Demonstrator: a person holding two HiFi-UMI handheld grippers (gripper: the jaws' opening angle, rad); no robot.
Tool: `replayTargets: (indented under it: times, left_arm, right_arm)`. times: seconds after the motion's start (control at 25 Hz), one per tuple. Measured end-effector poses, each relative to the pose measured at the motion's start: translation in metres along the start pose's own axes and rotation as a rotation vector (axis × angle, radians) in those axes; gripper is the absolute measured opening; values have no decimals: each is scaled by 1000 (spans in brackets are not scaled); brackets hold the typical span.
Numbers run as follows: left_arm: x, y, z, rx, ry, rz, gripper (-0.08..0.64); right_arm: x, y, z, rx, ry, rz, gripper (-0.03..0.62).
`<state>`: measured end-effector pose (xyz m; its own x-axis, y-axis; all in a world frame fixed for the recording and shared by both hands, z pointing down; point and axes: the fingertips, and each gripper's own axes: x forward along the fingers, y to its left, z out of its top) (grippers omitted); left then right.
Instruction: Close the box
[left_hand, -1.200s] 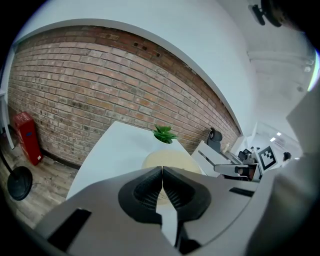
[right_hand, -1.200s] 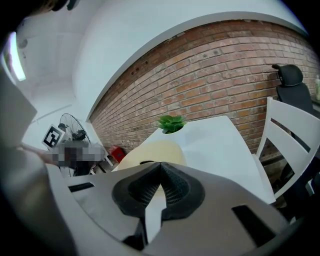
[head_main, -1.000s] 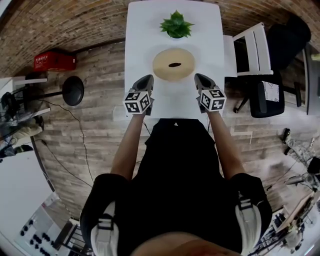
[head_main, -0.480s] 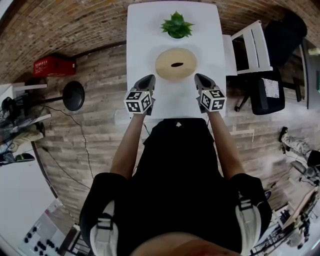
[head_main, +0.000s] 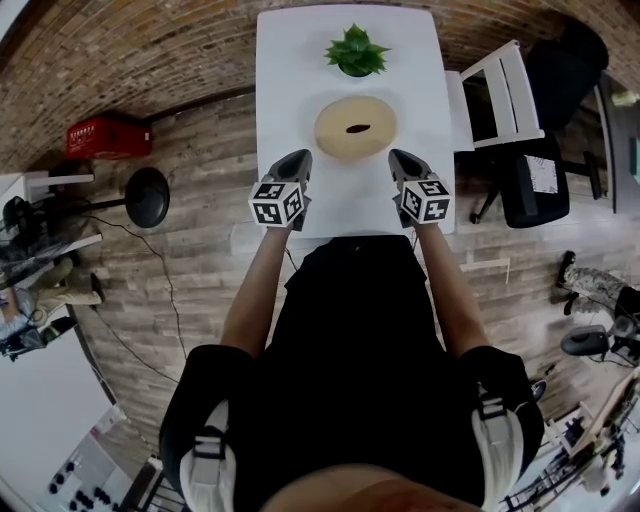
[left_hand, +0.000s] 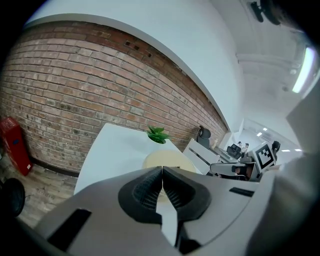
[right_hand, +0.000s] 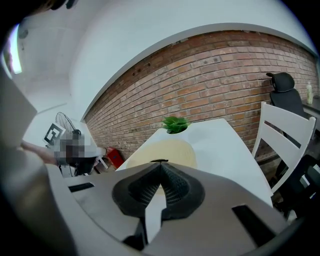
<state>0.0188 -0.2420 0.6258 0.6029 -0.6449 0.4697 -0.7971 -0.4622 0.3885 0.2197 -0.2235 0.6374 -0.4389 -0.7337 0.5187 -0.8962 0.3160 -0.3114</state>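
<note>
Both empty and clenched, the left gripper (head_main: 297, 157) at seven o'clock and the right gripper (head_main: 397, 157) at five flank the round tan box (head_main: 355, 127) on the white table (head_main: 290, 60); likely light and stiff, it suits pressing at opposite rims.

White tabletop (head_main: 290, 90): green potted plant (head_main: 355, 50) at far end, centred. White slatted chair (head_main: 490, 95) beside right edge, black office chair (head_main: 535, 185) beyond it. Left, on wooden floor (head_main: 200, 260): red container (head_main: 108, 137), black round stool (head_main: 147, 197). Brick wall (head_main: 130, 50) behind.
</note>
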Motion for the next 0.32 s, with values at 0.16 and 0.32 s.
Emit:
replayTargets:
  times: [0.16,0.32]
  left_arm:
    - [-5,1,0,2,-7,-5,23]
    - [-9,-4,-2,14,-11,-30,23]
  right_arm:
    - [-2,5,1,-8,-5,-1,-3]
    - [-5,9,-1,-11,-9,-2,-3]
